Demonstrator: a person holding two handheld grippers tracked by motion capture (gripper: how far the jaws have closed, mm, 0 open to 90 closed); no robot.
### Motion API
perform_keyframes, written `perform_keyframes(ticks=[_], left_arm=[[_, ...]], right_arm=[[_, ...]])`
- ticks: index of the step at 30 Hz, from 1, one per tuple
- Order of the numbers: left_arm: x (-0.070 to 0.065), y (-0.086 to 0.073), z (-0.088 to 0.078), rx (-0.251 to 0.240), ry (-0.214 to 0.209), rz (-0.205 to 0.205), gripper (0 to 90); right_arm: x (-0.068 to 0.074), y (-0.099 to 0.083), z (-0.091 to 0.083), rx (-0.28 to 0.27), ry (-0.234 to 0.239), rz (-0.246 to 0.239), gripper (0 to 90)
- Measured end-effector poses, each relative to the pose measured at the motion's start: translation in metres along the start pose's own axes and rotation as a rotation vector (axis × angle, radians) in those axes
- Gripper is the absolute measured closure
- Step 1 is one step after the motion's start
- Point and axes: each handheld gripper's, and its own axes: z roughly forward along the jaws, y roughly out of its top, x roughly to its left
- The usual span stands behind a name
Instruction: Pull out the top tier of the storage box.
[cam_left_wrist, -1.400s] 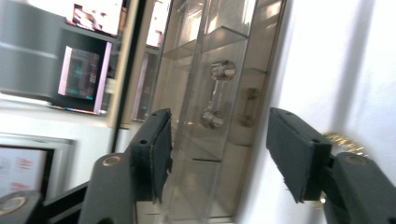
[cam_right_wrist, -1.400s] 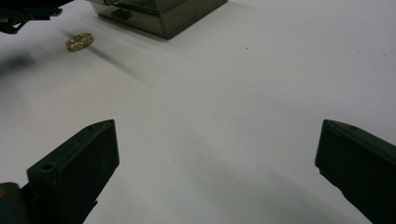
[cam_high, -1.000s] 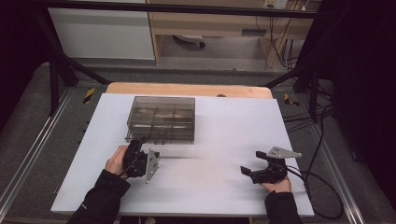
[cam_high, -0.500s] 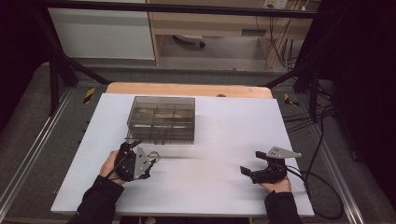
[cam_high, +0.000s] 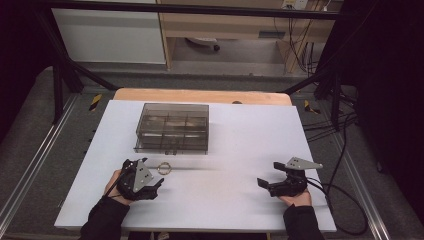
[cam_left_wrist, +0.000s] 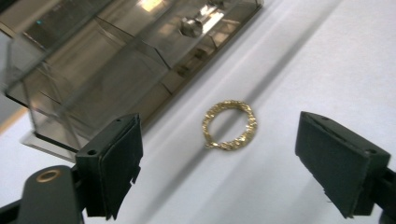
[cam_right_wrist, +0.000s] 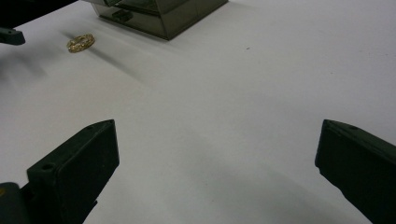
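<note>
So the gold ring (cam_high: 164, 167) sits at about 2 o'clock from the wide-open left gripper (cam_high: 152, 187), way nearer than the also wide-open right gripper (cam_high: 264, 183).

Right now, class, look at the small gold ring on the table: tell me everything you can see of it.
The gold ring is a small closed band with a rough, glittery surface that looks like metal, possibly set with tiny stones. It lies flat on the white table, just in front of the clear compartment box and apart from it. Nothing touches it but the table. The left gripper is open, with the ring ahead of its spread jaws, ungrasped.
</note>
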Motion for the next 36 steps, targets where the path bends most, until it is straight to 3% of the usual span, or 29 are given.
perform_keyframes(ticks=[3,18,24,31,36], left_arm=[[-0.001,-0.001,0.003,0.017,-0.009,-0.002,12.2],[0.002,-0.006,0.006,0.039,-0.079,-0.097,5.9],[0.001,-0.006,0.008,0.039,-0.095,-0.101,5.4],[-0.003,-0.003,0.012,0.038,-0.111,-0.074,5.7],[-0.003,-0.002,0.015,0.042,-0.126,-0.102,5.7]], right_arm=[[0.000,0.000,-0.001,-0.003,-0.001,0.002,0.5],[0.000,0.000,0.000,0.010,-0.002,-0.001,0.5],[0.000,0.000,0.000,0.012,-0.003,0.001,0.5],[0.000,0.000,0.002,0.017,-0.003,0.001,0.5],[0.000,0.000,0.001,0.016,-0.004,0.001,0.5]])
